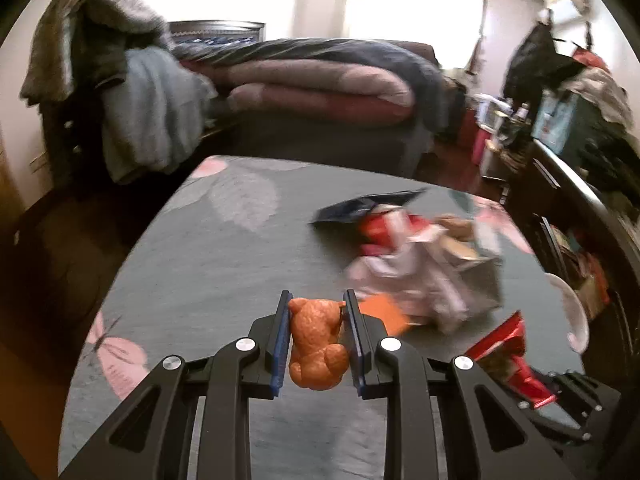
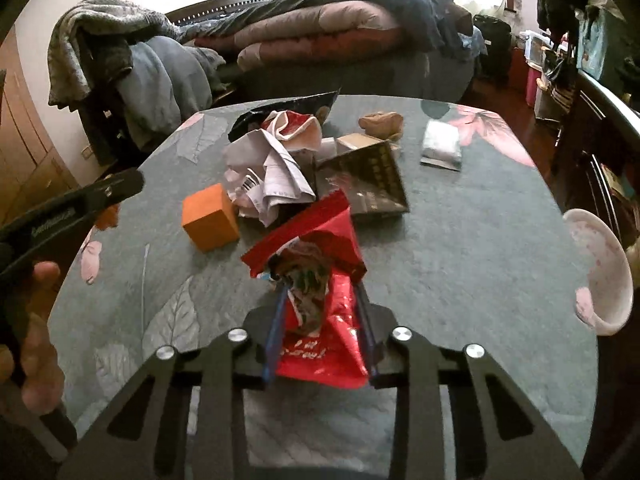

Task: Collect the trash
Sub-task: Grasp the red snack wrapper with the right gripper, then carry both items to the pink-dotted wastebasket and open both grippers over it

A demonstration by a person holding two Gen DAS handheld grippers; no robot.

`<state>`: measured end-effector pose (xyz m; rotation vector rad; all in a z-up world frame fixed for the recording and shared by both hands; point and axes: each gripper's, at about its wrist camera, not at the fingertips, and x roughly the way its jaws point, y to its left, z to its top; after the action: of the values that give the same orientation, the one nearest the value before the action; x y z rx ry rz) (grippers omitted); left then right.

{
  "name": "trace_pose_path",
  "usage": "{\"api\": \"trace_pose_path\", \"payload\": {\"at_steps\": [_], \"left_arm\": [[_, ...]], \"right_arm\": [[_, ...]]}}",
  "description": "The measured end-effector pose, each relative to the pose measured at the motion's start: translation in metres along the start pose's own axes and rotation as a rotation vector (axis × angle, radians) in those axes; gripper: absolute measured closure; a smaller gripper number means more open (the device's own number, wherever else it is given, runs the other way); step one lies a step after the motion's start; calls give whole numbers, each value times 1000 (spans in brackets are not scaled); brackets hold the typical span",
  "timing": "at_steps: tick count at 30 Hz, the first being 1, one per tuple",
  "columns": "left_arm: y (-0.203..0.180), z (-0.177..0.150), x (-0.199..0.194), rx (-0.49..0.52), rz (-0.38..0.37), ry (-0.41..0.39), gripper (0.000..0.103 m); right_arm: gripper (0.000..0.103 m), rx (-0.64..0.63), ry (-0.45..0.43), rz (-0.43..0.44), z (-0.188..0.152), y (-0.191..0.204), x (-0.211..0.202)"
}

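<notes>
Two claws loaded. Left gripper [image 1: 316, 316] clenched on orange bear figurine [image 1: 318, 346], held above table [image 1: 180, 272]. Right gripper [image 2: 322, 316] grasps red snack wrapper [image 2: 320, 320], raised off the cloth. Ahead of right claw: crumpled paper [image 2: 268, 176], dark packet [image 2: 364, 184], orange block [image 2: 210, 216] to its left; silver pouch [image 2: 440, 148] further out right; pink bowl [image 2: 600, 272] at far right edge. No bin visible. Judgement: early stage, most trash uncollected.
</notes>
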<state>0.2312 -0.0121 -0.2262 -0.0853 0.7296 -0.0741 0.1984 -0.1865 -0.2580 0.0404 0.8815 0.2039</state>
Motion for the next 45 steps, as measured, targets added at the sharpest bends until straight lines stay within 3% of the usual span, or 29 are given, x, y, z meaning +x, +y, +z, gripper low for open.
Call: {"api": "trace_pose_path", "payload": {"at_steps": [12, 23, 33, 45], "left_arm": [[-121, 5, -30, 172, -200, -33, 78], [-225, 3, -31, 310, -374, -21, 78], [-314, 1, -18, 431, -499, -10, 78], [-406, 7, 35, 535, -592, 72, 77]], "right_arm": [[75, 129, -81, -64, -39, -65, -83], [75, 268, -168, -200, -71, -142, -145], [74, 426, -205, -367, -94, -228, -170], [74, 517, -226, -442, -90, -294, -145]]}}
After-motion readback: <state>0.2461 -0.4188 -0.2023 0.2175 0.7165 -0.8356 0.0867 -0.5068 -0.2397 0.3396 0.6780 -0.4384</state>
